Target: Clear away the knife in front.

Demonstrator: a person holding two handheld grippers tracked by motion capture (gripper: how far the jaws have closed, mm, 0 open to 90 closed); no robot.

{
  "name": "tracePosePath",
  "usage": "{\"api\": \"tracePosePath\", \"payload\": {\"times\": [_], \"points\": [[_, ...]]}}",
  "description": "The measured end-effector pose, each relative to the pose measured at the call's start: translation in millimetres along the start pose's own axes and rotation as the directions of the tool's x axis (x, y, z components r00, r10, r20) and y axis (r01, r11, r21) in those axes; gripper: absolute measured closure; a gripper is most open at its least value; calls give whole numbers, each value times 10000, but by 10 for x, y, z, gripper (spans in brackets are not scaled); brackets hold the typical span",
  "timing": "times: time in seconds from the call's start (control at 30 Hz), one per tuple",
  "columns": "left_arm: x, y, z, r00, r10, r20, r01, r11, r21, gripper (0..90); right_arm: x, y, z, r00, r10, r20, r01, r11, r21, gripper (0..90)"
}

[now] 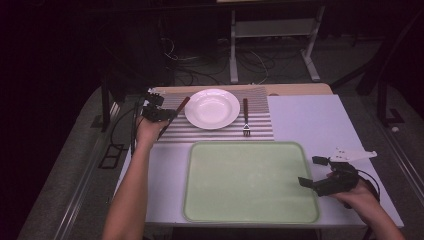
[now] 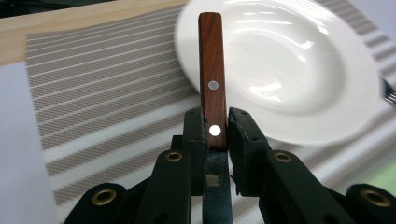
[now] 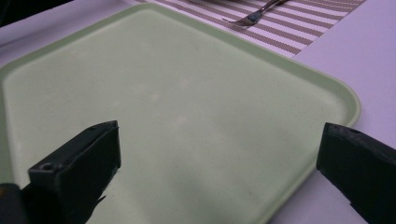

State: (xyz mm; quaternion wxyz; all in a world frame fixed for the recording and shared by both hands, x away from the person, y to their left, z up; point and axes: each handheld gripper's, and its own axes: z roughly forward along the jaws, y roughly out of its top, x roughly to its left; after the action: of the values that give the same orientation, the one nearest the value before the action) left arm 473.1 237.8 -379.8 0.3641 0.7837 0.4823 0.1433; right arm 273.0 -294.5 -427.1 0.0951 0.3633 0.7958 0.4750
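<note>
The left claw (image 2: 216,135) is clamped on the wooden-handled knife (image 2: 212,79), upper left of the high view, beside the white plate (image 1: 212,108) on the striped placemat (image 1: 260,131). The right claw (image 1: 314,171) hangs open beside the green tray (image 1: 250,180). Judged progress: knife gripped; fork (image 1: 246,117) and plate untouched.

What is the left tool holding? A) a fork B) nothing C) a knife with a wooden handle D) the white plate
C: the left tool is shut on the knife, its jaws pinching the brown riveted handle beside the white plate, while the fork lies untouched on the mat.
</note>
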Motion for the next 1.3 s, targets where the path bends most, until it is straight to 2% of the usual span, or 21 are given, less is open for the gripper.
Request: {"api": "tracePosePath", "payload": {"times": [0.1,0.27,0.67,0.83,0.9,1.13,1.3], "points": [[-169,-51,-63,9991,413,67,-414,9991,98,773,-13,-3,4,9999,-64,-103,64,10000,28,0],[-400,-181,-132,9974,650,310,-651,9979,26,772,-12,-13,7,9996,-188,-201,190,9997,123,0],[-981,-560,-205,9941,605,906,-607,9982,-7,773,0,-17,19,9986,-372,-381,378,9992,155,0],[-1228,-728,-212,9876,799,1352,-829,9964,169,772,0,-18,9,9986,-373,-378,378,9992,122,0],[-1312,-785,-221,9863,896,1384,-933,9954,201,772,2,-19,8,9985,-397,-365,401,9991,118,0],[-1521,-971,-154,9807,851,1758,-927,9951,356,772,16,-20,9,9985,-450,-311,455,9988,157,0],[-1563,-1024,-86,9815,966,1655,-1080,9922,615,771,35,-21,11,9982,-541,-240,546,9983,223,0]]}}
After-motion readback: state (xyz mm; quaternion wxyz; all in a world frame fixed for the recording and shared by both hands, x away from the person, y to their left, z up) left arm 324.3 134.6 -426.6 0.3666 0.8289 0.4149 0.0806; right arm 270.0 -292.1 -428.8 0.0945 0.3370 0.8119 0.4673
